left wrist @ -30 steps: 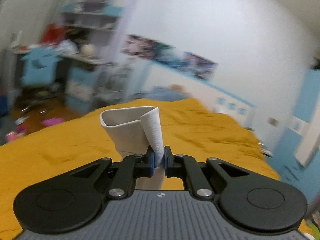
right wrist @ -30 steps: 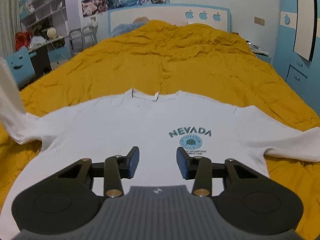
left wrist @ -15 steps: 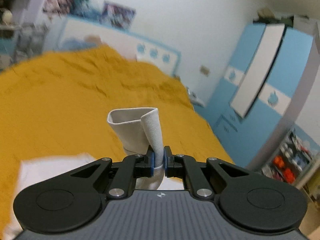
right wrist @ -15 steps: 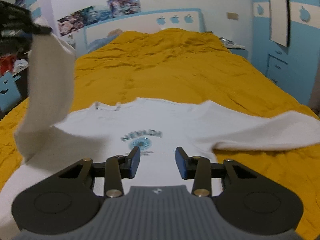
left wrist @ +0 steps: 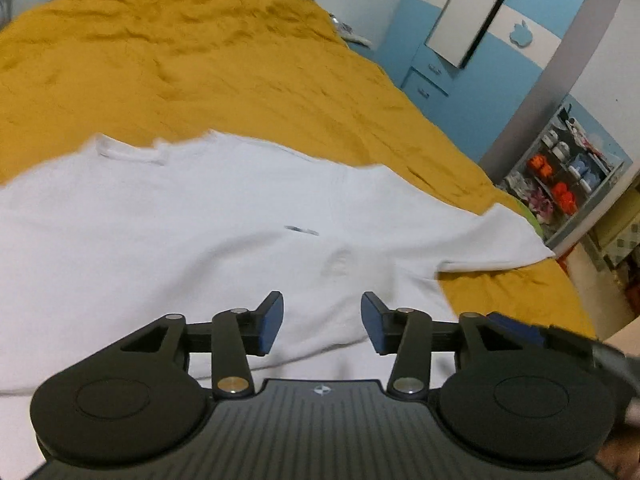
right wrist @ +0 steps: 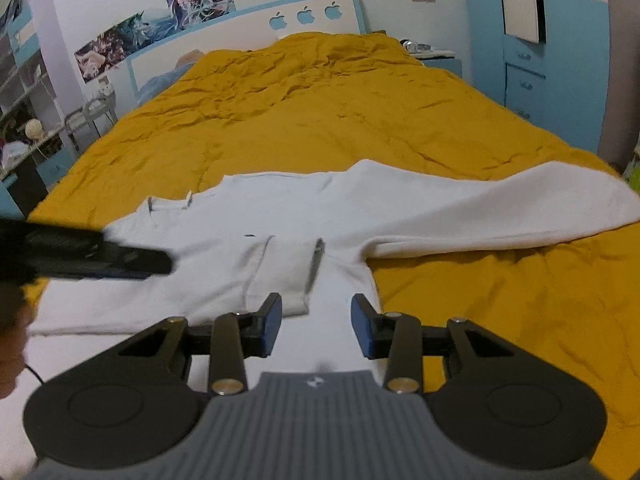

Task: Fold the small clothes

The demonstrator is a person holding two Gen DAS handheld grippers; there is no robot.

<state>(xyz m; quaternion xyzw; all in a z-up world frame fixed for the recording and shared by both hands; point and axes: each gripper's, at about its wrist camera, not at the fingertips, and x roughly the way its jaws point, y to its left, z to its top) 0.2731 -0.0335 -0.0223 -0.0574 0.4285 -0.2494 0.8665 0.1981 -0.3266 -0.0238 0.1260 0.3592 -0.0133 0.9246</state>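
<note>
A white long-sleeved T-shirt [left wrist: 168,236] lies on the yellow bedspread [left wrist: 200,60]. In the right wrist view its left sleeve [right wrist: 286,276] is folded across the chest and covers the print; the right sleeve [right wrist: 500,208] stretches out flat to the right. My left gripper [left wrist: 322,322] is open and empty just above the shirt's body. It also shows in the right wrist view [right wrist: 120,262] as a dark blurred shape at the left. My right gripper [right wrist: 316,326] is open and empty over the shirt's lower body, next to the folded sleeve's cuff.
The bedspread [right wrist: 360,112] runs back to a white and blue headboard [right wrist: 304,16]. Blue wardrobes [right wrist: 540,52] stand on the right. A desk and shelves [right wrist: 24,120] stand at the left. A shelf of small items [left wrist: 560,176] is beyond the bed's right edge.
My left gripper carried the left sleeve up and across the shirt, then opened and let it go on the chest. My right gripper stayed open and shifted slightly right.
</note>
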